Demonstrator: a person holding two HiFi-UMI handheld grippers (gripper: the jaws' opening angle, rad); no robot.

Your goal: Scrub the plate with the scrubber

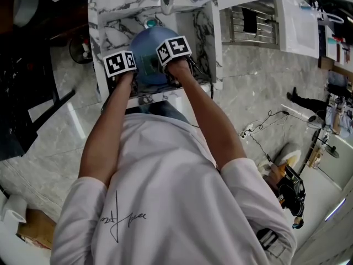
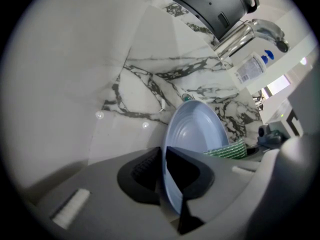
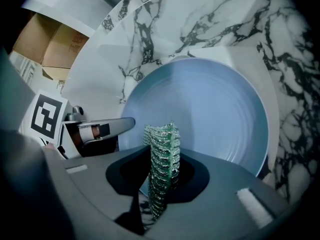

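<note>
Round pale-blue ribbed plate [image 3: 215,109] stood on edge over white grey-veined marble sink [image 1: 99,15]. Left gripper [image 2: 167,184] was clamped on plate's left rim. Right gripper [image 3: 162,184], to right, pinched green mesh scrubber [image 3: 162,154] at plate's hollow face (touching or just short, could not tell). No suds or dirt showed. Judged scrubbing barely begun, with most of face left.

No legible text — shirt scrawl [image 1: 122,220], bottle label [image 2: 250,69] both unreadable
</note>
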